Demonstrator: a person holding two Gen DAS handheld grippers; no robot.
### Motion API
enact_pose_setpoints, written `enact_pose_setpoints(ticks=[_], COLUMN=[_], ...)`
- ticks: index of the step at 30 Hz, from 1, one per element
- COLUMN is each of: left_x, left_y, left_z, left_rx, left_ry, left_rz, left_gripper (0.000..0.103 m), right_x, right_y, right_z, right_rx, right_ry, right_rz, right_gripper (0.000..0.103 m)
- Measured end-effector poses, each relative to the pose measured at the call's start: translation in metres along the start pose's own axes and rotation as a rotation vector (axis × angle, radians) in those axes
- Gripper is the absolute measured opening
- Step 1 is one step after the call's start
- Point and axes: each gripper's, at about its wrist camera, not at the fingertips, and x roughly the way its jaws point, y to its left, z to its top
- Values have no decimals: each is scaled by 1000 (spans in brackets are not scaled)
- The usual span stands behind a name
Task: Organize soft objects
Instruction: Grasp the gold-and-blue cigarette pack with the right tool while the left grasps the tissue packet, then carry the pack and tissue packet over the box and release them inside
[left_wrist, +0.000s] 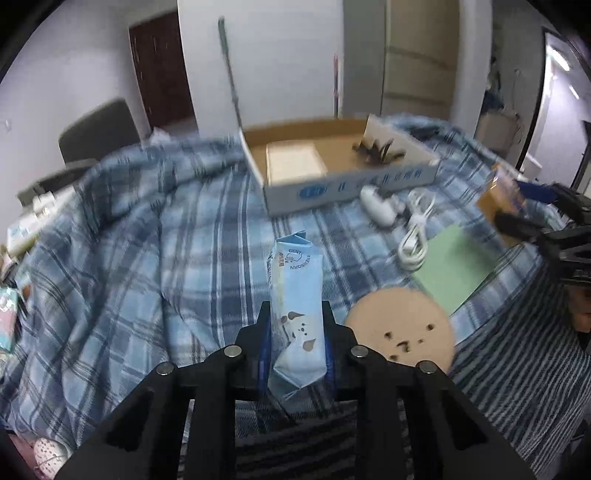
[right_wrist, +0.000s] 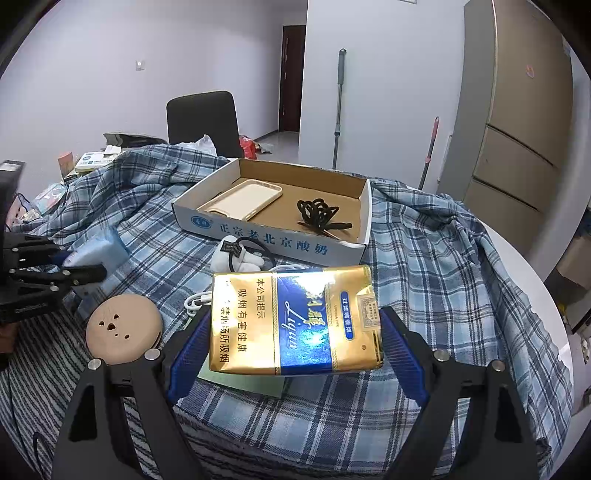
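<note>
Left gripper (left_wrist: 295, 325) clamped on light, squashy tissue pack (left_wrist: 295, 295); right gripper (right_wrist: 295, 332) pinching soft cigarette pack (right_wrist: 291, 325) by its 2 ends, above bed. Both crush easily; grip mid-body, gently.

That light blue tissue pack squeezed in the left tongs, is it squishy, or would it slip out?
Probably squishy: the tissue pack looks pinched and creased at its lower end where the left tongs clamp it. Likely light, since it stands up from that narrow grip without drooping. Its plastic wrap looks smooth, so it might slide if the grip loosened.
</note>
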Motion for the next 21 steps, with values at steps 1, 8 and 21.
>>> enact_pose_setpoints(ticks=[1,8,21], left_x=[-6,-39,-112], left_y=[-2,-5,-16], left_z=[-1,-4,44], left_rx=[9,16,-38], left_ry=[-36,-206,-406], left_rz=[9,31,19], left_gripper=[24,24,24], right_x=[-2,-12,-44], right_y=[0,6,8], right_z=[0,-2,36], right_rx=[0,-28,1], right_ry=[-11,-70,-192], right_rz=[-1,-5,-44], right_gripper=[86,86,86])
